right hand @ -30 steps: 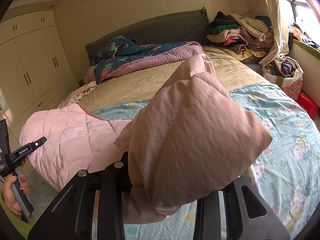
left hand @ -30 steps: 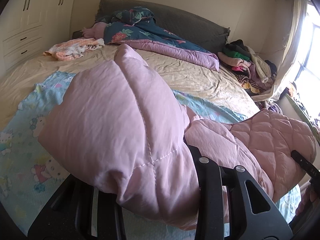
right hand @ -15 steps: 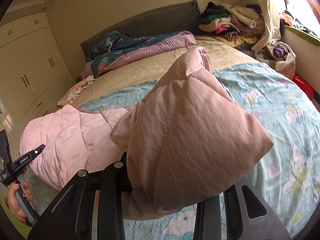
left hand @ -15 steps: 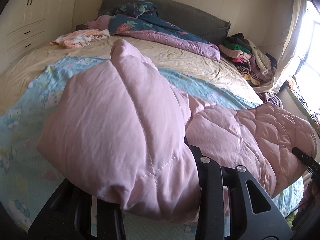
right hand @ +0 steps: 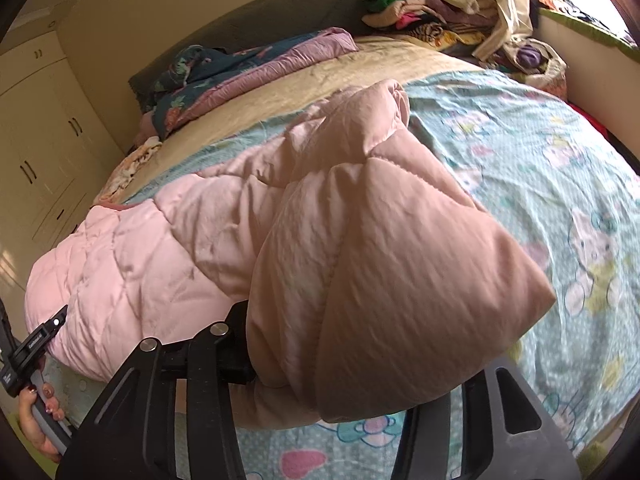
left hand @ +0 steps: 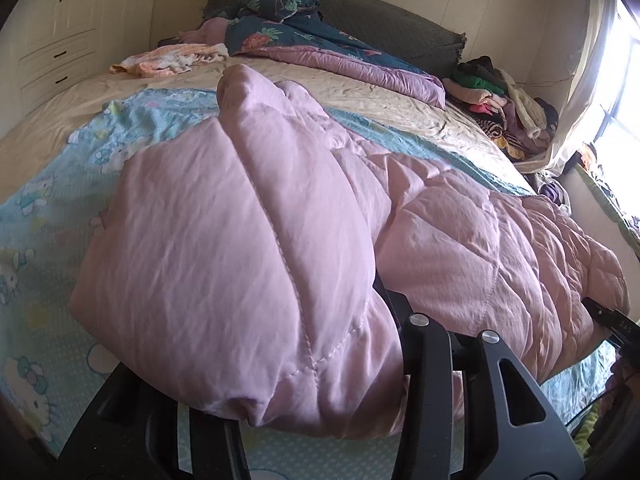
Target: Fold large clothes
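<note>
A pink padded coat lies across the blue cartoon sheet on the bed. My left gripper has one bunched end of it between its jaws, which are opening. The fabric bulges over the fingers and hides their tips. In the right wrist view the coat has its other end between the jaws of my right gripper, which are also opening, with the padding draped over them. Each gripper also shows in the other's view: the right gripper at the right edge, the left gripper in a hand at the left edge.
A dark floral duvet is heaped against the grey headboard. An orange-white garment lies at the far left of the bed. A pile of clothes sits at the far right by the curtain. A wardrobe stands at the left.
Both grippers have sunk toward the bed with the coat ends. The coat's middle now rests on the blue sheet, and the right view has tilted.
</note>
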Available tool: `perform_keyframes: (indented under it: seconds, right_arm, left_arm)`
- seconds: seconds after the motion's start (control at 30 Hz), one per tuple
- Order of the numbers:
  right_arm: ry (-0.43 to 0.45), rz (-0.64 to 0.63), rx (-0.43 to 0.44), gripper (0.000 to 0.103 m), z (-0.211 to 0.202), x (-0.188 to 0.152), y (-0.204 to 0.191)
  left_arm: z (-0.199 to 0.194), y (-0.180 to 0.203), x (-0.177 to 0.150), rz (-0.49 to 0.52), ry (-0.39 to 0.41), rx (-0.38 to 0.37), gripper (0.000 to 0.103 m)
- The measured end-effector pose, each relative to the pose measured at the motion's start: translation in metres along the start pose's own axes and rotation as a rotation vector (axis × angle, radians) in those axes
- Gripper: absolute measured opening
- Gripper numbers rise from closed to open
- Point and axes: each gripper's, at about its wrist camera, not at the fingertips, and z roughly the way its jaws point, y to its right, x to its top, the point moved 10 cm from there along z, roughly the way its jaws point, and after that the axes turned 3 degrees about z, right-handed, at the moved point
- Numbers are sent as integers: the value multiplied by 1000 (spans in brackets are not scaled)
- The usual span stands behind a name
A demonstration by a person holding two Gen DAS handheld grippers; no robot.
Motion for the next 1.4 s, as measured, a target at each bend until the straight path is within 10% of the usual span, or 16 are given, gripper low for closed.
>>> perform_keyframes:
  seconds: [0.53, 0.8, 1.4]
  right_arm:
    - [49, 40, -55, 95, -37, -24, 20]
    - [139, 14, -45, 99, -86, -21, 12]
    - [343, -244, 43, 99, -186, -24, -93]
  left_arm:
    - [-21, -15, -23, -16, -12, 30, 73]
    - [-50, -17, -28, -14, -5, 43, 94]
    - [-151, 25, -10, 82, 168, -4, 94]
